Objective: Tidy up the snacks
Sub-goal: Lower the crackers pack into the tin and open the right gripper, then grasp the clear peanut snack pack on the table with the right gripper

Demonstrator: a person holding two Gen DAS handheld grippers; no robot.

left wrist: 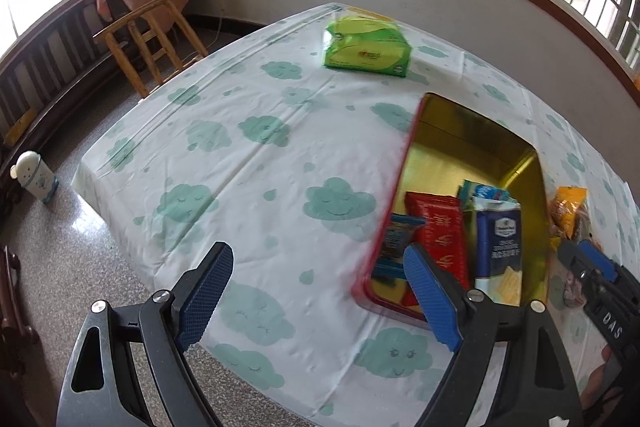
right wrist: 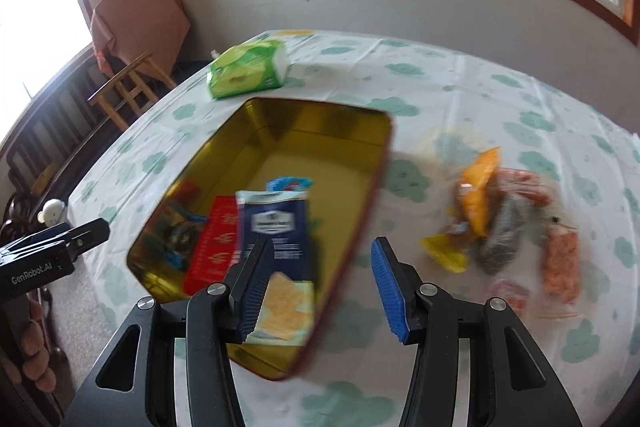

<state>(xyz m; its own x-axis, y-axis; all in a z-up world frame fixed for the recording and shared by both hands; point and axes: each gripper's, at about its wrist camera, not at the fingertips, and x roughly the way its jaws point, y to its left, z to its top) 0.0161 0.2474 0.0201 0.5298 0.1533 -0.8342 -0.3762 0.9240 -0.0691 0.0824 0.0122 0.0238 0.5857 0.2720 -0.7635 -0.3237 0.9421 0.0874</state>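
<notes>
Bare tablecloth [left wrist: 256,155] lies left of the tin [right wrist: 362,223]; loose snack packets [right wrist: 516,223] crowd its right.

Left tool [left wrist: 318,297] hangs with its jaws spread wide, blue pads [left wrist: 205,293] facing each other, gripping nothing. Right tool [right wrist: 322,291] is likewise spread, its pads [right wrist: 389,291] apart and empty. Each tool's black tip shows at the edge of the other's view.

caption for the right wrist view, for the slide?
Open right gripper above gold tin holding several snack packets, with loose snacks beside it on the cloud-print tablecloth.
</notes>
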